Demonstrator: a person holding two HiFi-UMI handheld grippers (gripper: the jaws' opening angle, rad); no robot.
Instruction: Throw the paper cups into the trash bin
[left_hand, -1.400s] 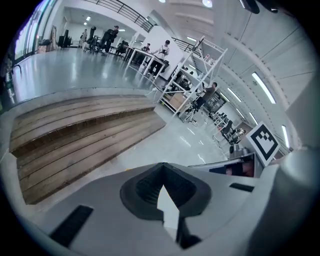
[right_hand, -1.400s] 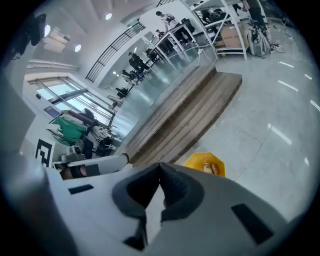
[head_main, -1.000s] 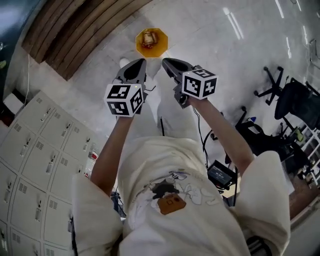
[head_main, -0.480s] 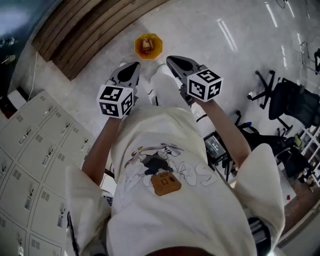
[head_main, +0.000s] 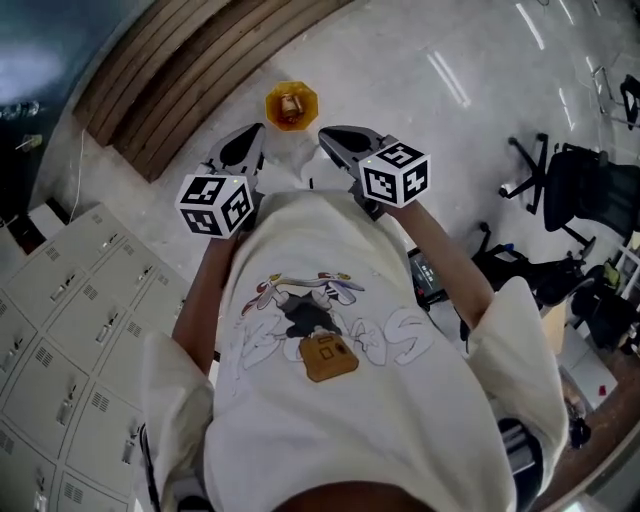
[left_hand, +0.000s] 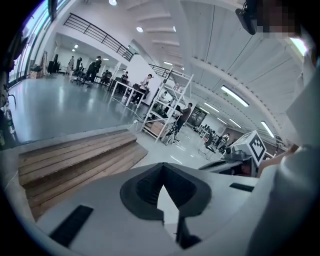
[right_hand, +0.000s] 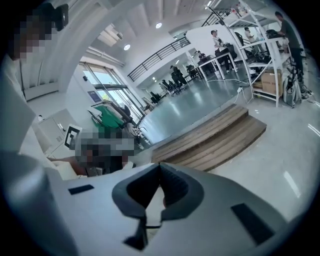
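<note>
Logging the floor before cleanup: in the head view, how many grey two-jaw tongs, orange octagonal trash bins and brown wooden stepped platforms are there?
Grey two-jaw tongs: 2 (left tongs, right tongs)
Orange octagonal trash bin: 1
Brown wooden stepped platform: 1
Total: 4

We are cataloguing: trash bin (head_main: 291, 104), orange-yellow; left gripper (head_main: 252, 132) and right gripper (head_main: 326, 133), grey with black-and-white marker cubes (head_main: 215, 205); shirt (head_main: 330, 420), cream; steps (head_main: 190, 70), brown.
</note>
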